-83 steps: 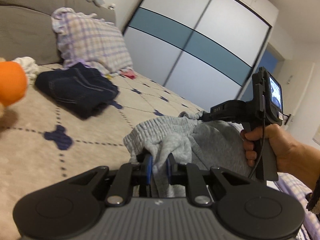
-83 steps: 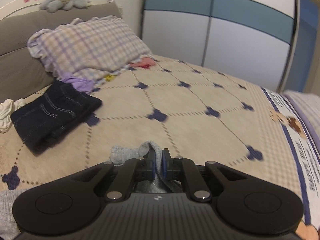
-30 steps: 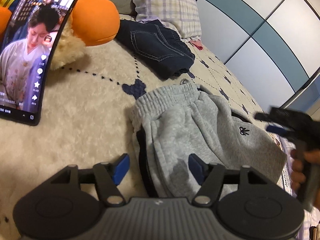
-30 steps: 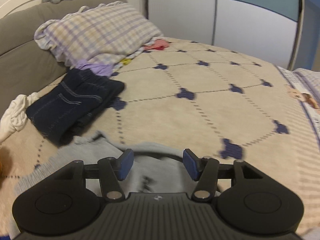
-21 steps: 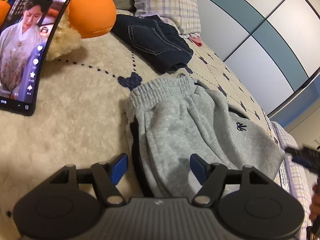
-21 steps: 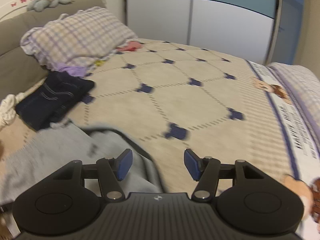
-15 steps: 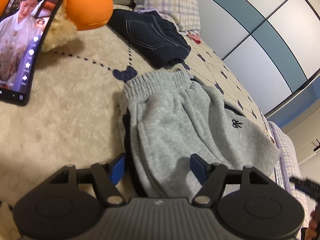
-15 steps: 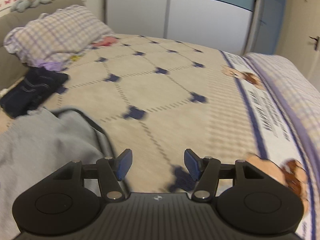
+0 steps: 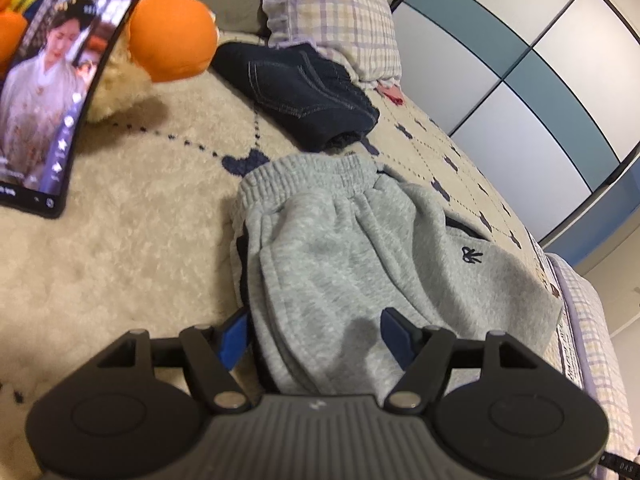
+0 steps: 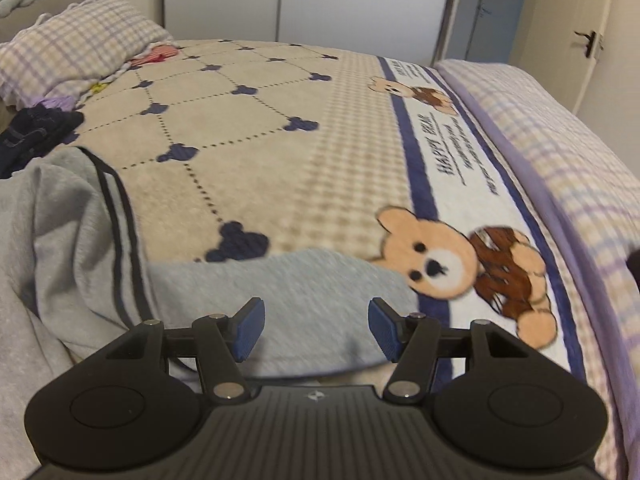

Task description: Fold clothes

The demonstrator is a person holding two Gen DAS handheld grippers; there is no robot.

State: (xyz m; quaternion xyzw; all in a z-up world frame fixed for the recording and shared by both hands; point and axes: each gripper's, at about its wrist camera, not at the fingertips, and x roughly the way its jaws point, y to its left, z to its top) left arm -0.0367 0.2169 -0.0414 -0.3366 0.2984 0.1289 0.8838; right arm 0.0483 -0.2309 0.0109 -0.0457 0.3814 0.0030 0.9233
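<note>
Sweatpants: we count one grey pair (image 9: 360,256), flat on bed (image 10: 248,132).
Jeans: one folded pair (image 9: 296,92) beside.
Left gripper (image 9: 314,330): spread wide, straddling cloth, gripping nothing.
Right gripper (image 10: 316,328): spread wide, holding nothing.

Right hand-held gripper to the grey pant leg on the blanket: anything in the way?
Nothing visible. The right hand-held gripper is open, and the grey pant leg lies flat on the blanket directly ahead of its fingertips, with no other item between. The folded jeans sit far off to the side.
</note>
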